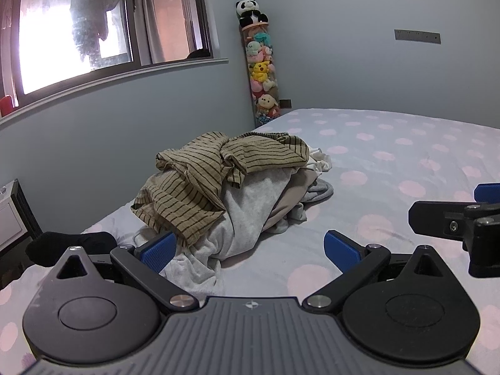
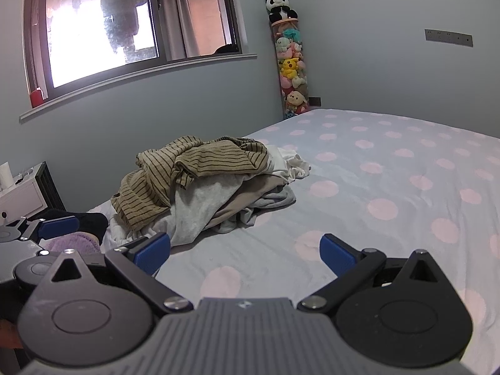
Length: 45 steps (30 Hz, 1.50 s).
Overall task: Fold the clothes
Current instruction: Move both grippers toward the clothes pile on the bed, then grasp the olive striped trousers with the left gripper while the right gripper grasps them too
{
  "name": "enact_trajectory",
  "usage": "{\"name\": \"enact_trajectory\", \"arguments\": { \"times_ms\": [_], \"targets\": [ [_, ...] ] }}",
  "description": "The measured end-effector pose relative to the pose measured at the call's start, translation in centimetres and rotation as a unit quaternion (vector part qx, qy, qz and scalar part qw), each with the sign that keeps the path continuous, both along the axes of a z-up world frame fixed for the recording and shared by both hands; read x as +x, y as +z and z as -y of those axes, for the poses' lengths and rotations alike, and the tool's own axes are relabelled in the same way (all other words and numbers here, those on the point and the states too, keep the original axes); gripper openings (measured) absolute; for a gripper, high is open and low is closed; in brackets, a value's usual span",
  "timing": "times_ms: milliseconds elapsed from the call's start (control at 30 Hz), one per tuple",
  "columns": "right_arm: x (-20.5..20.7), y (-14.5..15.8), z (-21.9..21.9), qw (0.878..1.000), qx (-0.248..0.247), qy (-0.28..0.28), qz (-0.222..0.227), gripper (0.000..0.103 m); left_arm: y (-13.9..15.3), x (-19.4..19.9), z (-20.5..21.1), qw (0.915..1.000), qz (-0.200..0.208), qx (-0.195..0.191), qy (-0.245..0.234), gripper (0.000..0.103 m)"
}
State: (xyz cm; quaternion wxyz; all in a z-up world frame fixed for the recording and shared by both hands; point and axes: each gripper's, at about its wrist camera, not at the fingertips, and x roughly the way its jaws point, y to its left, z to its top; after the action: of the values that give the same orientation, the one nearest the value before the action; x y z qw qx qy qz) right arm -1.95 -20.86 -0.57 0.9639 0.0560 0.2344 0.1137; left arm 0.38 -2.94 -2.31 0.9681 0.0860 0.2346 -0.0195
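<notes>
A pile of crumpled clothes lies on the bed, with a tan striped garment on top, grey and white pieces under it. The pile also shows in the right wrist view. My left gripper is open and empty, just in front of the pile's near edge. My right gripper is open and empty over bare sheet, to the right of the pile. The right gripper shows at the right edge of the left wrist view.
The bed has a pale sheet with pink dots. A black garment lies at the bed's left edge. A white bedside unit stands at left. A tube of plush toys stands in the corner under a window.
</notes>
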Motion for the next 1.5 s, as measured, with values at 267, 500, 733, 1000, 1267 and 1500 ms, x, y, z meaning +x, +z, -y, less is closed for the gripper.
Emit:
{"name": "enact_trajectory", "arguments": {
  "times_ms": [267,500,733,1000,1267,1500],
  "targets": [
    [0.3,-0.2,0.0,1.000,0.001,0.001,-0.002,0.102,-0.2,0.2,0.1,1.0000,-0.004,-0.002,-0.001,0.103],
    [0.5,-0.4,0.1,1.000,0.002,0.000,-0.006,0.102,-0.3,0.2,0.3,1.0000,-0.008,-0.001,-0.001,0.102],
    [0.5,-0.5,0.0,1.000,0.003,0.001,-0.008,0.102,-0.4,0.2,0.4,0.9999,-0.010,0.001,0.002,0.102],
    [0.6,-0.5,0.1,1.000,0.005,0.003,-0.006,0.102,-0.3,0.5,0.4,0.9998,-0.017,-0.005,0.008,0.102],
    [1.9,-0.7,0.3,1.000,0.006,0.008,-0.005,0.102,-0.2,1.9,0.7,0.9992,-0.038,-0.008,0.012,0.102],
    [4.4,-0.3,0.8,1.000,-0.017,0.005,0.014,0.102,-0.2,4.9,-0.2,0.9960,-0.074,-0.049,0.009,0.101]
  ]
}}
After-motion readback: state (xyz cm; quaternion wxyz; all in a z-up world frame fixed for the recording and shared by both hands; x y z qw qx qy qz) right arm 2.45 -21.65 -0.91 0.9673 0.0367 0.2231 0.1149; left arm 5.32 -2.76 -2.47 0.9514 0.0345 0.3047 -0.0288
